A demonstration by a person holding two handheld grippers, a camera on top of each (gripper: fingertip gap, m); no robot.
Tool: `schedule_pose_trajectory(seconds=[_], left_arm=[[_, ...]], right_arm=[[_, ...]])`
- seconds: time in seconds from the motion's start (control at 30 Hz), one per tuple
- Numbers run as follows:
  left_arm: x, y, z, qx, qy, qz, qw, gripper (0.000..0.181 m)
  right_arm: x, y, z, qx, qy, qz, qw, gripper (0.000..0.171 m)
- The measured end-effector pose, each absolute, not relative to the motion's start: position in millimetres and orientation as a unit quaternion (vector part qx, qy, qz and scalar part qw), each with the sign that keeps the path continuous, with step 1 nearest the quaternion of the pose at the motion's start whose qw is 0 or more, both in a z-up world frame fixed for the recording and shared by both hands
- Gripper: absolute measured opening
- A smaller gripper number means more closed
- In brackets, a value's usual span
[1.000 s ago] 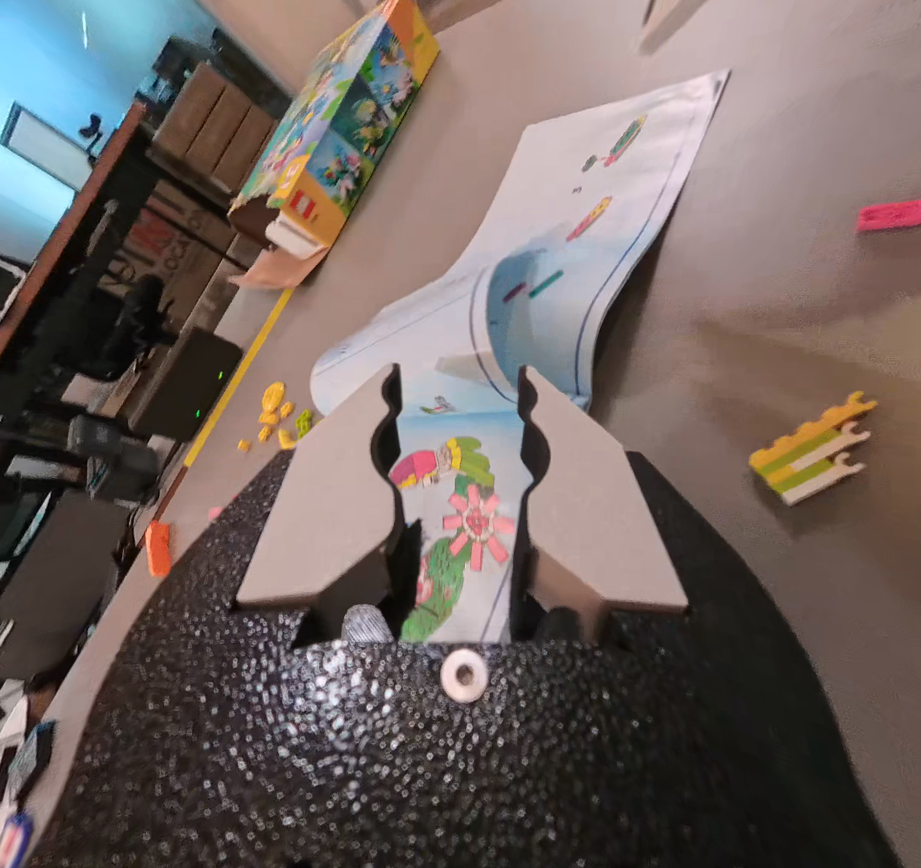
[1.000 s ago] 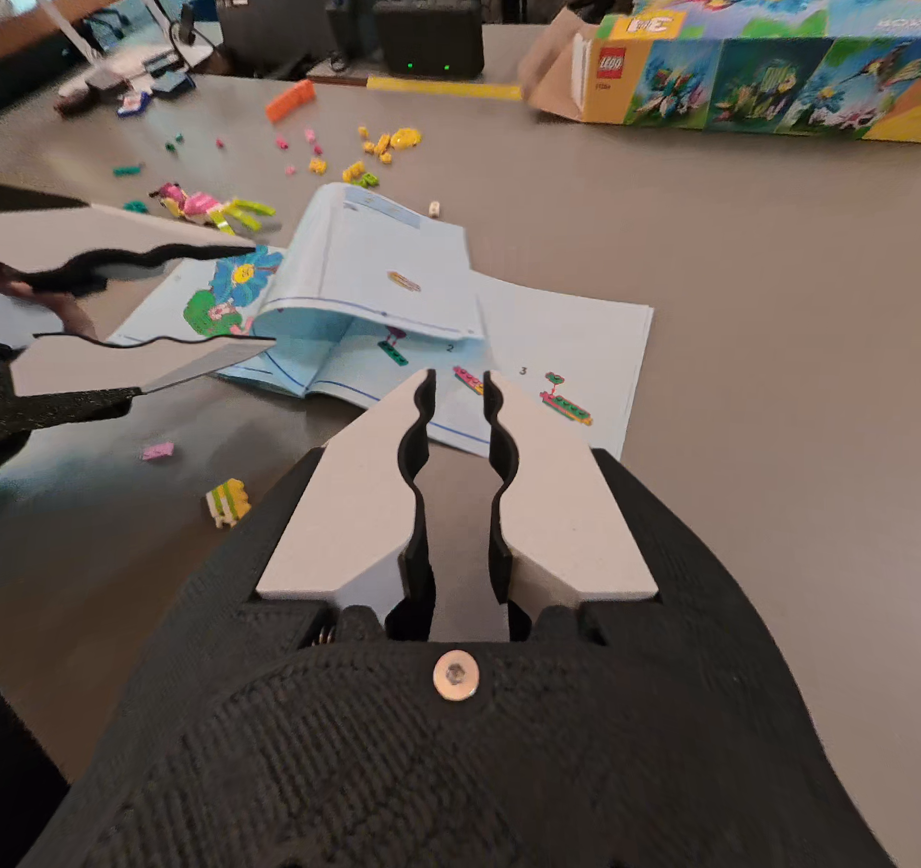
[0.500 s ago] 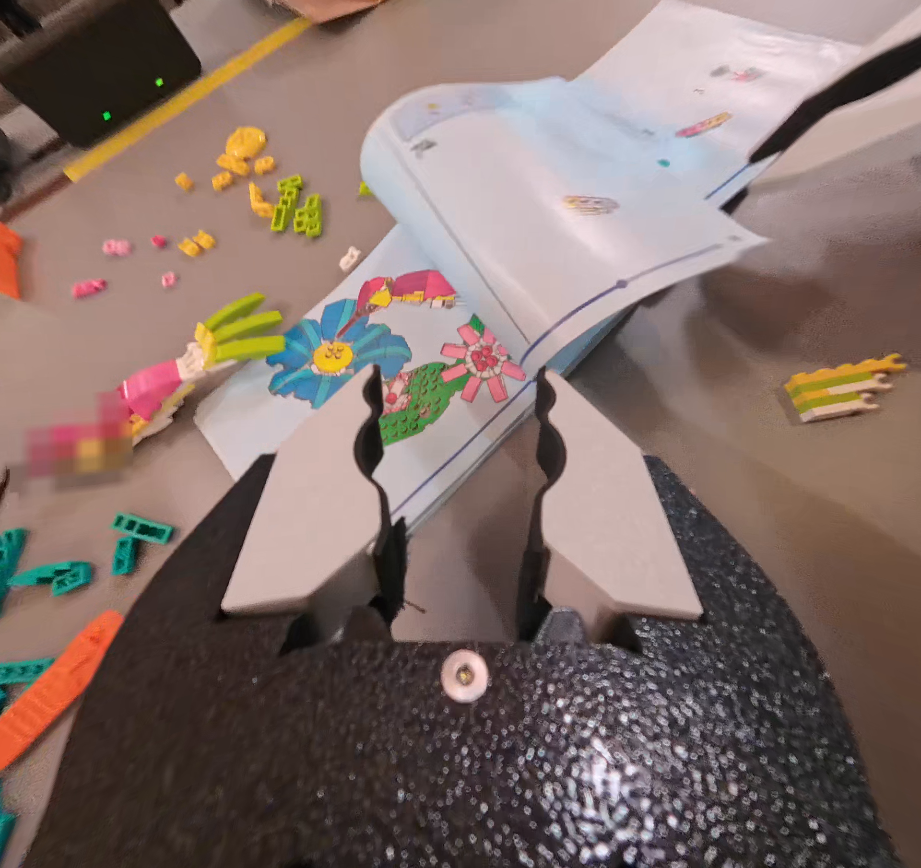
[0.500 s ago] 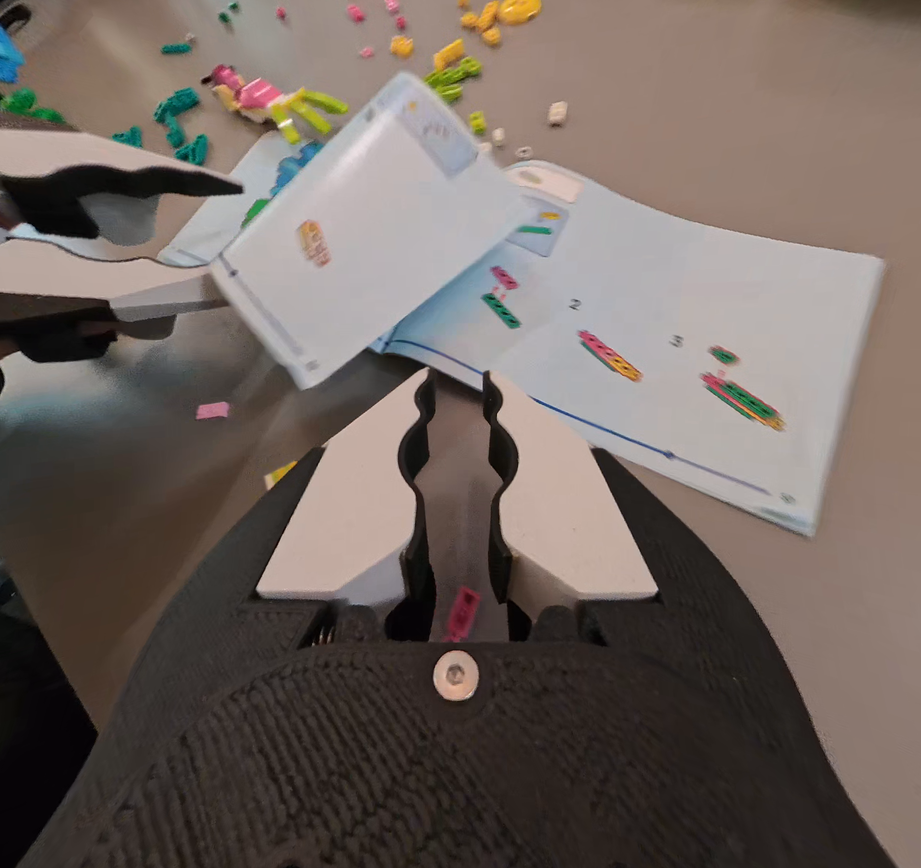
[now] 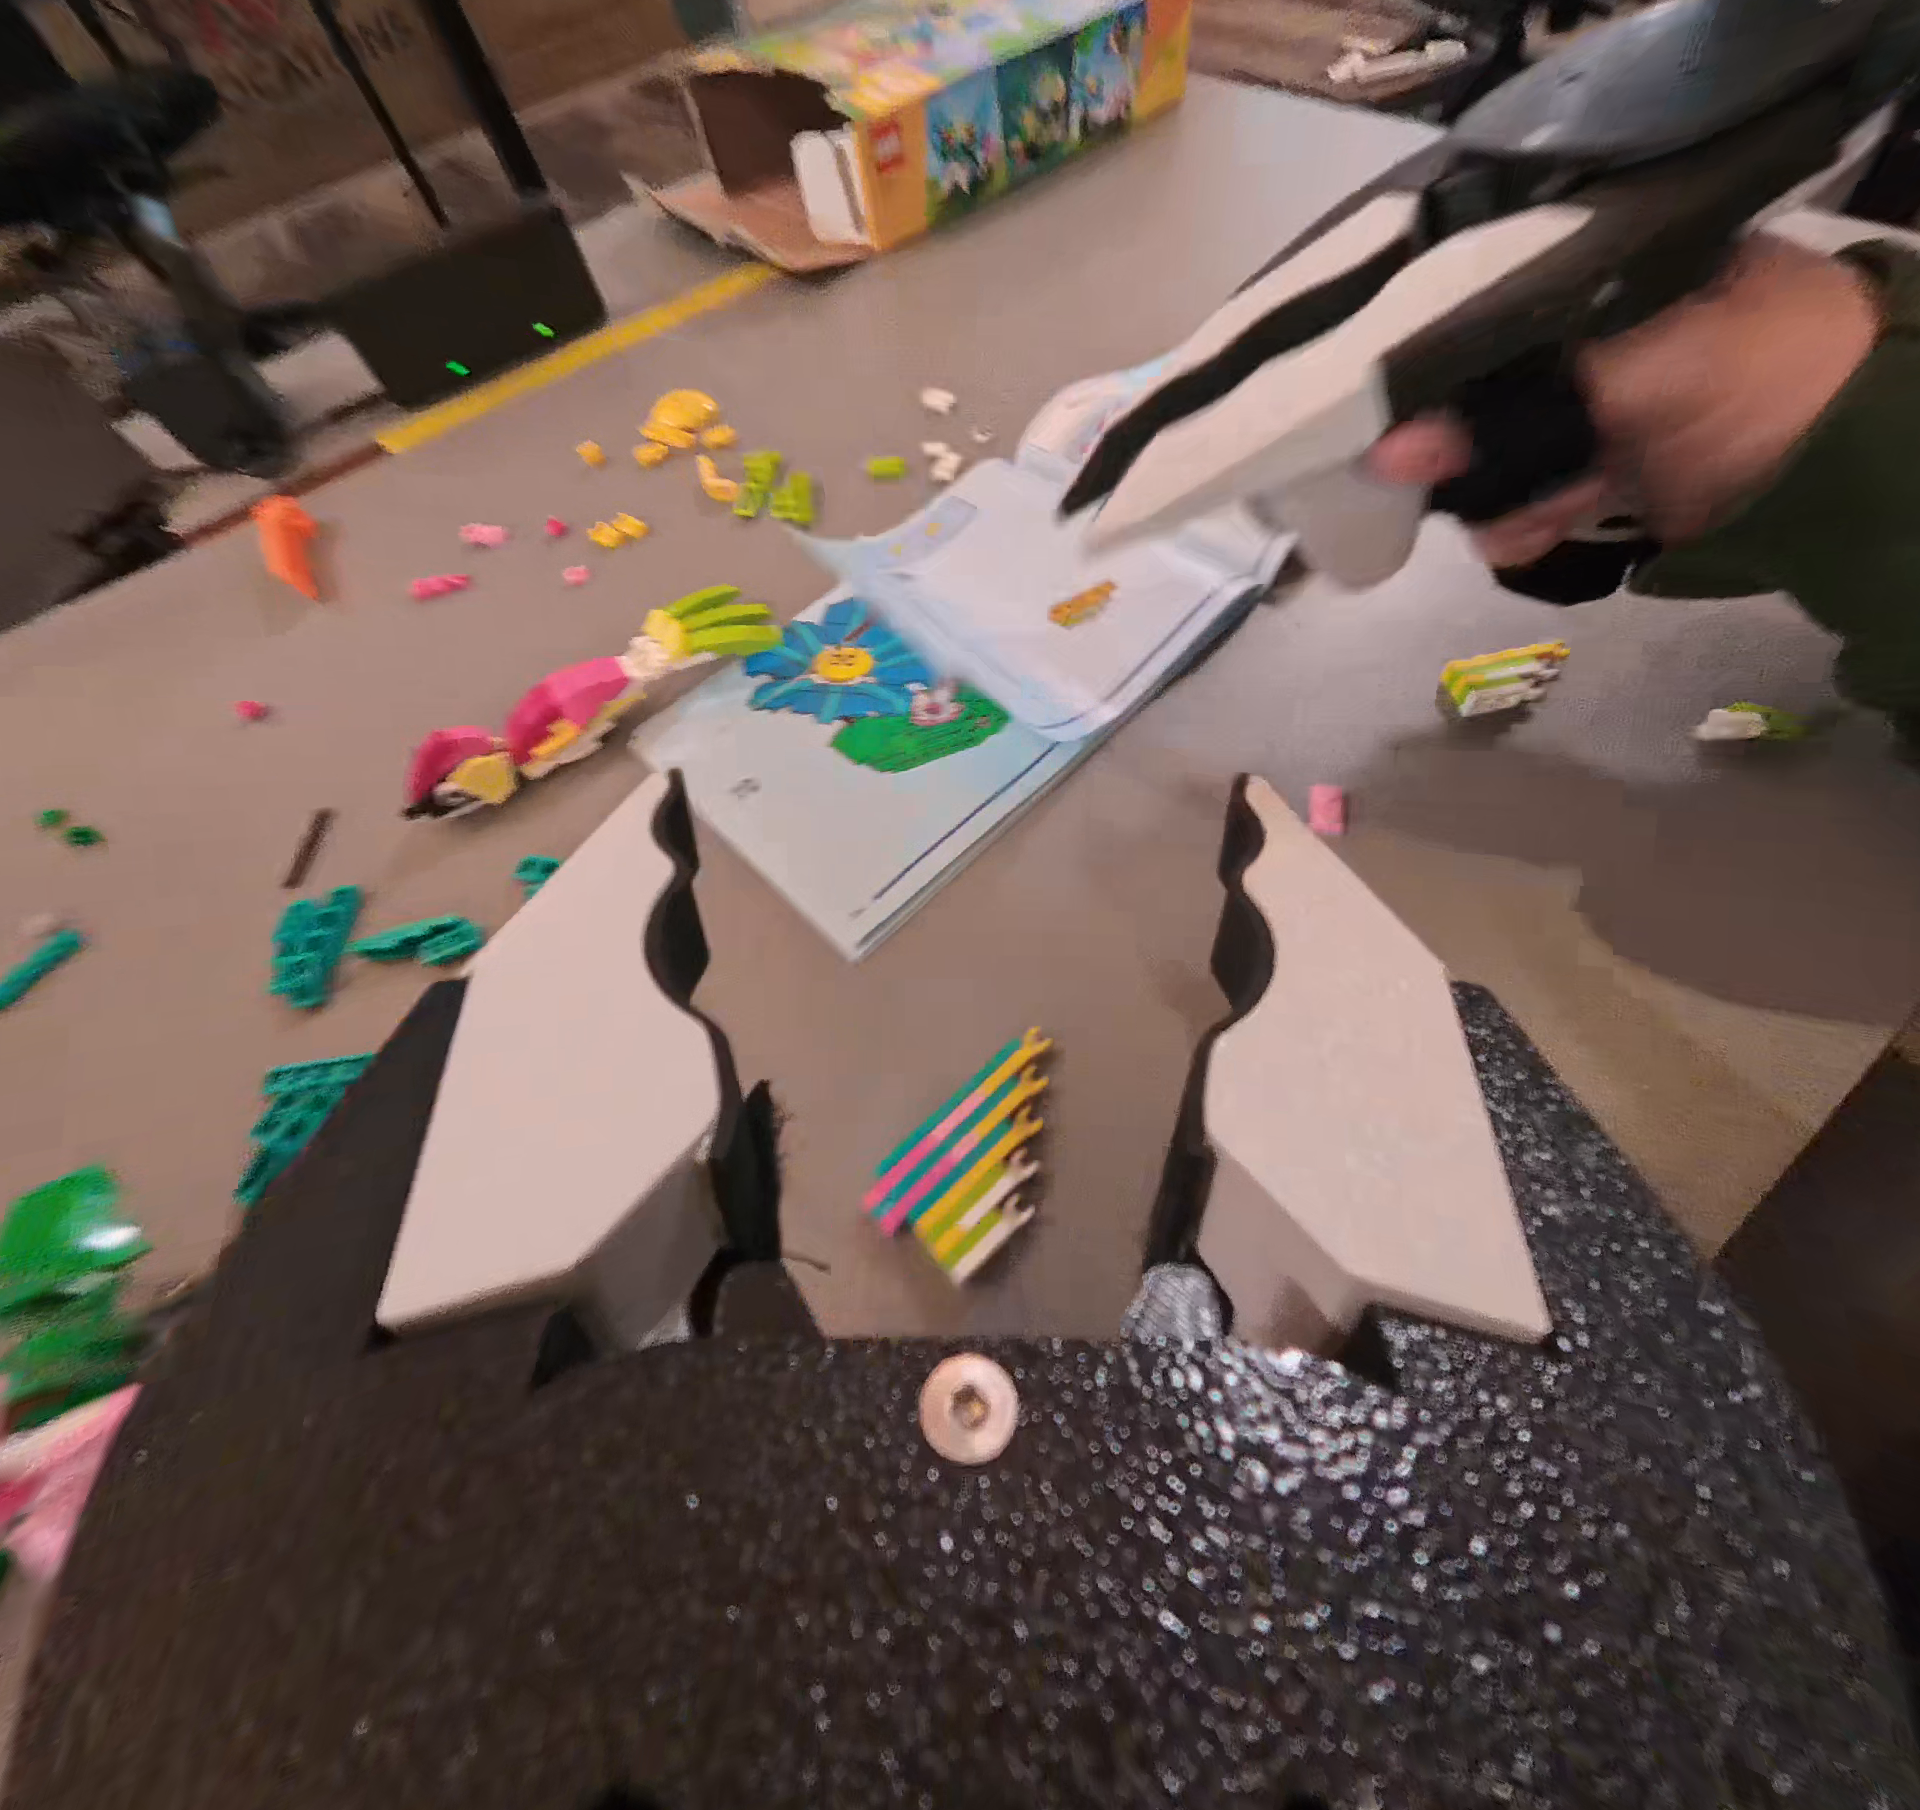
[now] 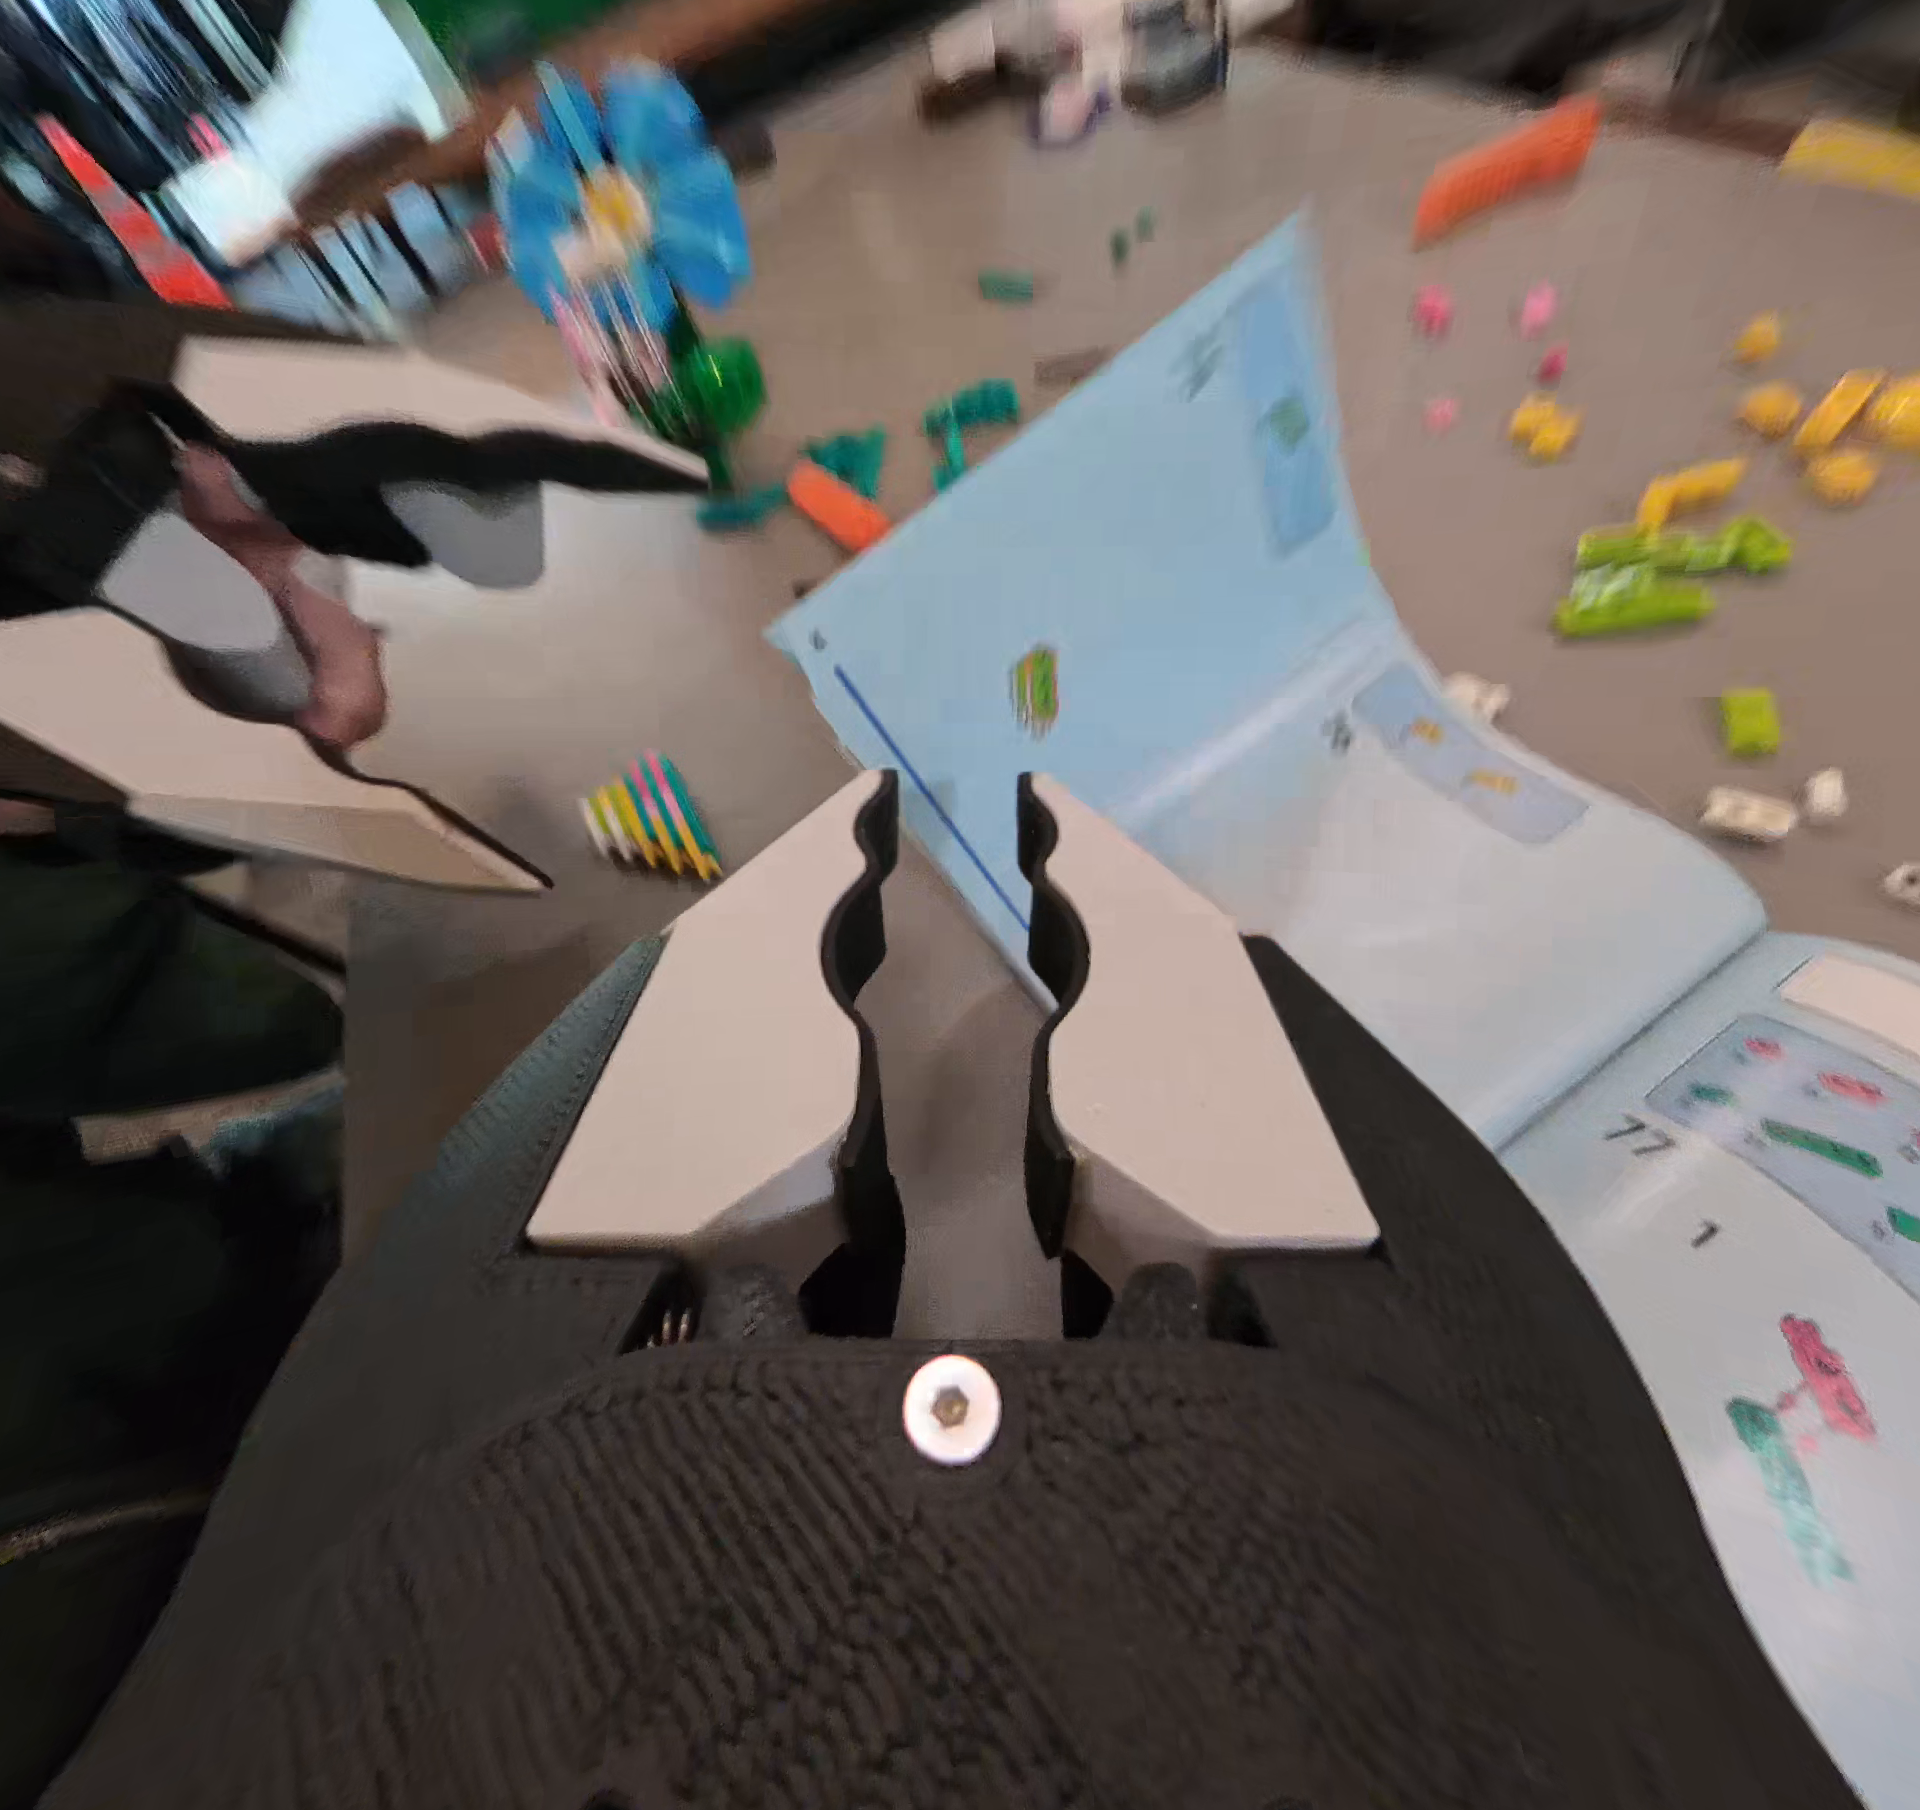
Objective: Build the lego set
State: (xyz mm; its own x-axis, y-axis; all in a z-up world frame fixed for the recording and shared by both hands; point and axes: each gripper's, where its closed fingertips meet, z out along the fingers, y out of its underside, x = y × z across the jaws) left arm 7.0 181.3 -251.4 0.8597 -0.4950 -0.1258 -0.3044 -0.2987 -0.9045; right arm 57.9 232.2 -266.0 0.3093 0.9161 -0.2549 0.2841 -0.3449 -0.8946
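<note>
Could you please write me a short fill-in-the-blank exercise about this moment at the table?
1. The striped brick stack lies on the table between the fingers of the ____ gripper.
2. The right gripper holds ____.
3. The flower printed on the booklet is ____.
4. The toy box has one end torn ____.

Missing words: left; nothing; blue; open
</note>
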Motion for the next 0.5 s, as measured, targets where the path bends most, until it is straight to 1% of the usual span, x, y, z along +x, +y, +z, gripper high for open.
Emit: schedule_pose_trajectory(seconds=[0.03,0.1,0.13,0.23,0.33,0.37,0.43,0.47,0.5], left_arm=[[-5,177,-245,-0.79,0.243,-0.081,0.556,0.1],[-32,170,-236,-0.77,0.225,-0.055,0.594,0.097],[-46,167,-234,-0.762,0.212,-0.042,0.611,0.097],[-77,161,-233,-0.737,0.172,-0.022,0.653,0.098],[-88,159,-240,-0.724,0.156,-0.03,0.671,0.094],[-87,159,-243,-0.721,0.154,-0.044,0.675,0.091],[-83,160,-246,-0.713,0.152,-0.063,0.682,0.089],[-82,162,-247,-0.71,0.154,-0.062,0.684,0.089],[-81,163,-247,-0.708,0.159,-0.055,0.686,0.088]], right_arm=[[65,235,-248,-0.693,-0.403,0.429,0.417,0.019],[96,249,-215,-0.669,-0.353,0.435,0.488,0.02],[120,261,-202,-0.663,-0.325,0.415,0.533,0.022],[209,301,-178,-0.648,-0.227,0.299,0.663,0.025],[289,324,-169,-0.634,-0.16,0.194,0.731,0.033],[307,323,-164,-0.608,-0.153,0.173,0.759,0.037],[334,305,-144,-0.493,-0.136,0.136,0.848,0.038],[349,299,-140,-0.456,-0.112,0.101,0.877,0.04],[358,299,-142,-0.448,-0.096,0.069,0.886,0.042]])
